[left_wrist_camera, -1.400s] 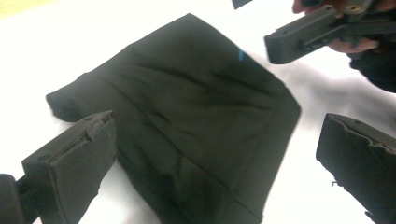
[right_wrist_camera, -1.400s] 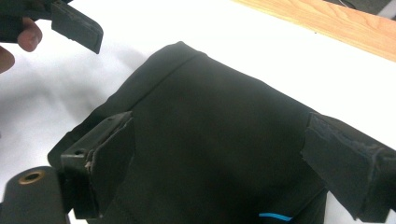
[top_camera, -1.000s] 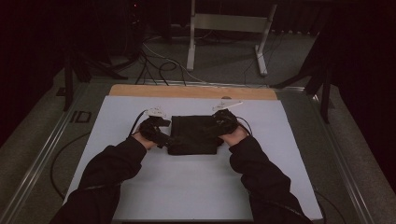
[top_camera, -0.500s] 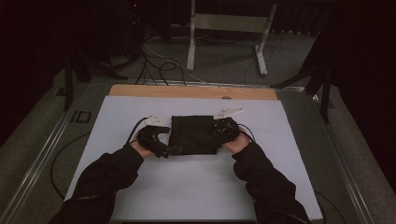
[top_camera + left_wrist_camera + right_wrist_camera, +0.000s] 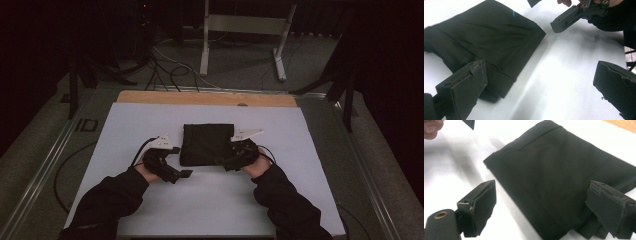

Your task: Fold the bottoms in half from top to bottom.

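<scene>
Nearest on the bench (image 5: 125, 210), the left hand-held gripper (image 5: 181, 173) sits released, just off the folded black cloth (image 5: 206, 144) mid-bench. Right hand-held gripper (image 5: 231, 162) hovers released at its near right corner; grab just the top layer and I'd bet the fold pops open.

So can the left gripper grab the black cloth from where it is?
Probably yes. The left gripper is open beside the folded black cloth, right at its near corner, with just bare white table between them. The right gripper sits at the other corner.
</scene>
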Demonstrator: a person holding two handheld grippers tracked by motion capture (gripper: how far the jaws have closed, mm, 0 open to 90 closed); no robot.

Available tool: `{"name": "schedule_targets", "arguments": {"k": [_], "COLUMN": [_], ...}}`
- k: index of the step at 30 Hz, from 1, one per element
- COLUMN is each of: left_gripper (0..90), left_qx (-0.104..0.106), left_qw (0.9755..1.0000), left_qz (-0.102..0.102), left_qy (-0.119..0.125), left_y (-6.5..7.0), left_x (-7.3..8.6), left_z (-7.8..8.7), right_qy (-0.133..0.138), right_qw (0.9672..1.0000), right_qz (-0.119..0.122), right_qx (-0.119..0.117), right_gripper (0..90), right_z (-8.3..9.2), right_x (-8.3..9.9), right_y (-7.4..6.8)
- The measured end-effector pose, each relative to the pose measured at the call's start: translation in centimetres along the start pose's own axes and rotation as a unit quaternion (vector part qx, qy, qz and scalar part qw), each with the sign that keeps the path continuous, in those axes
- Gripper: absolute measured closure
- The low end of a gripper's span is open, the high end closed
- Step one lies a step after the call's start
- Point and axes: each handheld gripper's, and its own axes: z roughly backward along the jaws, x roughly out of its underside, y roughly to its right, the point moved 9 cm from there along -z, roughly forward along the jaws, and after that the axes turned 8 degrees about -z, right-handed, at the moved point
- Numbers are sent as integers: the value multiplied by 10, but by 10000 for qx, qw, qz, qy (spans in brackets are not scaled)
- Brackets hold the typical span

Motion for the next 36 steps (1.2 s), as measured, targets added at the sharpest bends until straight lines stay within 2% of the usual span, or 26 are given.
{"name": "schedule_targets", "arguments": {"k": [6, 12, 22, 26, 29, 36], "left_gripper": [0, 0, 0, 0, 0, 0], "left_qx": [79, 129, 148, 146, 160, 213], "left_qw": [10000, 9999, 9999, 9999, 9998, 9997], "left_qz": [-22, -58, -45, -53, -107, -131], "left_qy": [-11, -31, 44, 25, -7, -53], "left_y": [12, 24, 35, 38, 45, 54], "left_x": [10, 20, 30, 36, 43, 54], "left_z": [1, 2, 16, 21, 27, 34], "right_qy": [-67, -68, -183, -193, -196, -207], "right_qw": [10000, 10000, 9997, 9997, 9994, 9989], "right_qz": [39, -26, 126, 143, 277, 405], "right_qx": [-12, -1, -33, -85, -100, -117], "right_gripper": [102, 103, 103, 103, 103, 103], "right_z": [5, 14, 30, 35, 44, 55], "right_x": [14, 28, 50, 56, 65, 75], "right_y": [-2, -3, -11, -15, -20, -26]}}
